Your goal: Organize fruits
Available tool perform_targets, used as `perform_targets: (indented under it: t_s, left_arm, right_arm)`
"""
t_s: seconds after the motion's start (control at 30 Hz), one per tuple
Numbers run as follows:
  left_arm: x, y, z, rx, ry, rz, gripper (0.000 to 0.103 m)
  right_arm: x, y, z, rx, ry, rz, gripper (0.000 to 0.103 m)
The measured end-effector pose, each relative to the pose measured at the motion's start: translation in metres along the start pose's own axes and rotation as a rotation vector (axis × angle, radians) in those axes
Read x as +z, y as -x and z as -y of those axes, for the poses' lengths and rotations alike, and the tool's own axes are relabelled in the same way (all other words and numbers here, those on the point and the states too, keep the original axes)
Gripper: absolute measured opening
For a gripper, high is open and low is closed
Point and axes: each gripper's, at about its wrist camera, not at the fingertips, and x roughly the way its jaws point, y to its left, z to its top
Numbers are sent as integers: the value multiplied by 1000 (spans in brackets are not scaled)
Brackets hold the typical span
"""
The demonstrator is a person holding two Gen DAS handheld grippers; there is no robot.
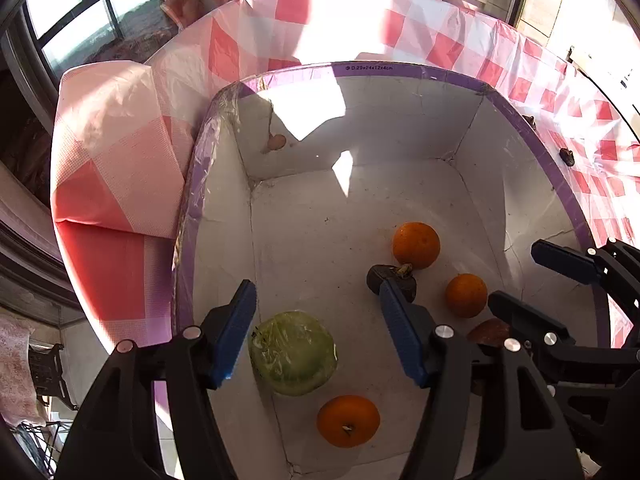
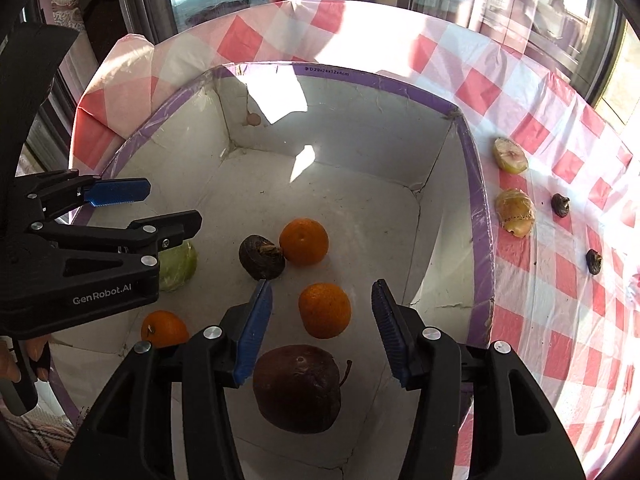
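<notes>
We see the dark red apple [image 2: 298, 388] at the lower centre of the right wrist frame, inside the white box [image 2: 360, 216], lying between the wide-open, empty jaws of our right gripper [image 2: 320, 330]. We judge it soft and bruisable, best pinched across its middle. Our left gripper [image 1: 320, 332] gapes wide over the wrapped green fruit [image 1: 294, 352]. 3 oranges [image 2: 325, 310] lie nearby; checked cloth [image 2: 560, 280] surrounds.
</notes>
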Motion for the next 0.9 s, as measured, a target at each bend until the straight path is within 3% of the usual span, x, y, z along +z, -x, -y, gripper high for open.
perform_targets:
  t_s: [0.2,0.4,0.7,0.9]
  left_arm:
    - [0,3,5,20,-11,21,79]
    - [-3,7,0,18,8,42,79]
    - [-9,16,-4,-6,46,102,79]
    - [-9,19,-1,29,44,127,79]
  right_arm:
    - [0,1,4,6,-33,14,58]
    - [1,1,5,12,-55,21,66]
    - [0,0,6,48,-54,26,67]
    - [-1,1,1,114,-3,26,68]
